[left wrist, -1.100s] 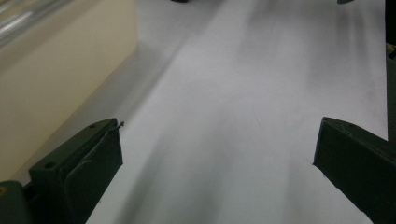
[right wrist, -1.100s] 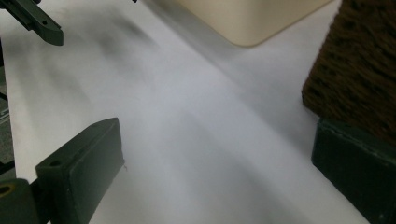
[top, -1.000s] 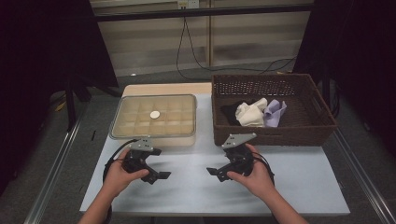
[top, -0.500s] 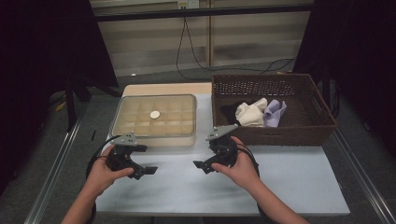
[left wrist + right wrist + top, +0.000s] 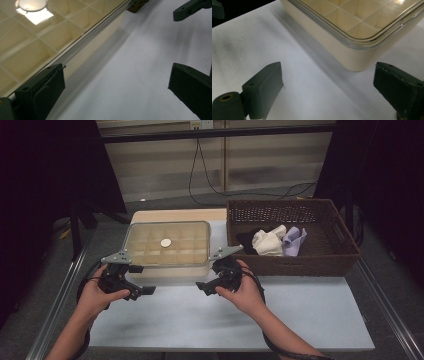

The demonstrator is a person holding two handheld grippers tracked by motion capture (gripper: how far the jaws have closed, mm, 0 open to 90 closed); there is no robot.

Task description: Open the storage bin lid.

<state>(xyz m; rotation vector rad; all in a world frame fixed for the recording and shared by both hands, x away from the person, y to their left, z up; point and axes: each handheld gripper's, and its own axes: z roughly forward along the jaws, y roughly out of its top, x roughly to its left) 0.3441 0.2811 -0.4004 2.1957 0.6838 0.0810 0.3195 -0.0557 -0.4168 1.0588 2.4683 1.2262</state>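
Cream box [image 5: 167,251] with clear lid [image 5: 166,243]: left gripper [image 5: 142,291] and right gripper [image 5: 202,287], both released and empty, should meet opposite lid corners squarely, level.

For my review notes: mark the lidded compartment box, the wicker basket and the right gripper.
lidded compartment box [image 5: 150,251], high view, on the clear lid.
wicker basket [image 5: 300,261], high view, on its front wall.
right gripper [image 5: 204,287], high view, between its fingers.
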